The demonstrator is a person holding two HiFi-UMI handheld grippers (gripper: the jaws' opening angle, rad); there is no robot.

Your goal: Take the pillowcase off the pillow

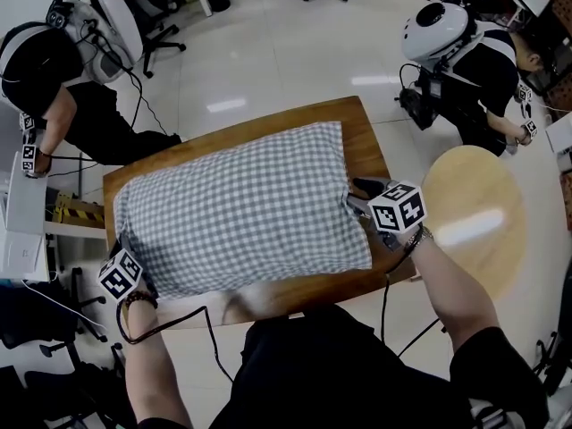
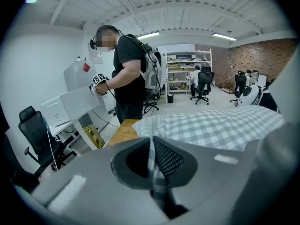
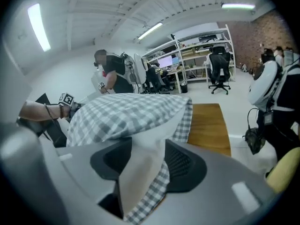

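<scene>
Softly: limp, light stuff, easily bunched

Head view: pillowcase [image 1: 241, 213] lies on the tabletop [image 1: 366, 141]. Left gripper view: left claw [image 2: 151, 156] clenched on a checked fold. Right gripper view: right claw [image 3: 149, 158] gapes round the bare pillow [image 3: 143, 170] (best hold, I'd judge).

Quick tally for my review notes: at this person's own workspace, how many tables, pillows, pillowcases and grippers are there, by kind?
Tables: 2 (rectangular table, round table)
Pillows: 1 (white pillow)
Pillowcases: 1 (checked pillowcase)
Grippers: 2 (left gripper, right gripper)
Total: 6
</scene>
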